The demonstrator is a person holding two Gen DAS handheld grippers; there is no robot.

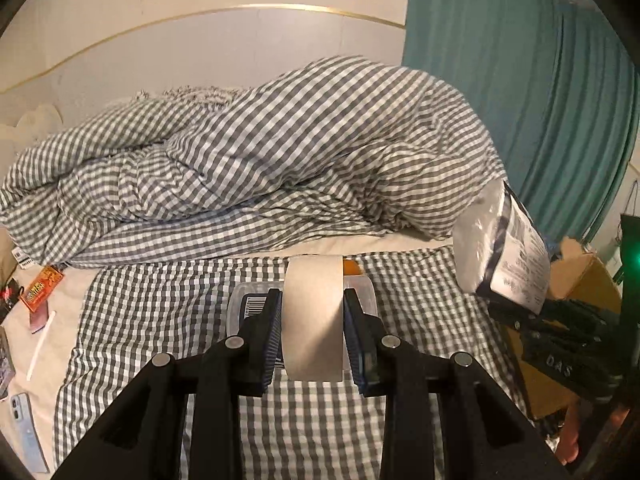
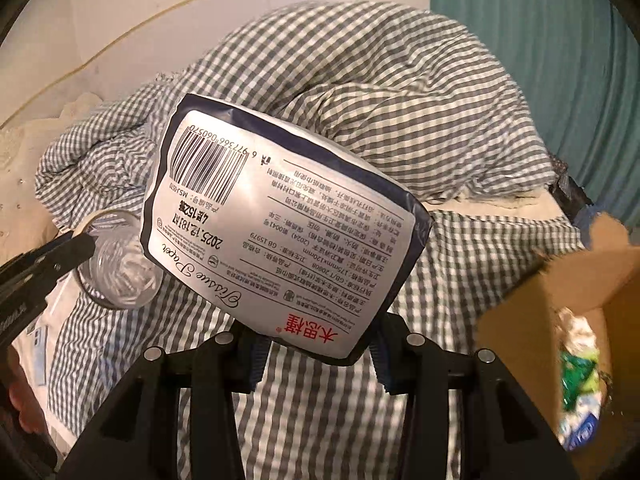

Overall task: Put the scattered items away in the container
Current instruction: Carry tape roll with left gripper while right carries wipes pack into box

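My left gripper (image 1: 313, 330) is shut on a roll of beige tape (image 1: 314, 316) and holds it above the checked bed cover. A clear plastic tub (image 1: 244, 304) lies just behind the roll; it also shows in the right wrist view (image 2: 120, 268). My right gripper (image 2: 316, 354) is shut on a pack of tissue paper (image 2: 276, 232), white with a dark blue border and a barcode, held up in the air. The pack also shows at the right of the left wrist view (image 1: 504, 248). An open cardboard box (image 2: 560, 292) stands at the right beside the bed, with colourful wrappers (image 2: 580, 372) inside.
A crumpled grey-and-white checked duvet (image 1: 260, 160) fills the back of the bed. At the left lie an orange packet (image 1: 42, 286), a white stick (image 1: 40, 346) and a phone (image 1: 26, 428). A teal curtain (image 1: 520, 80) hangs at the right.
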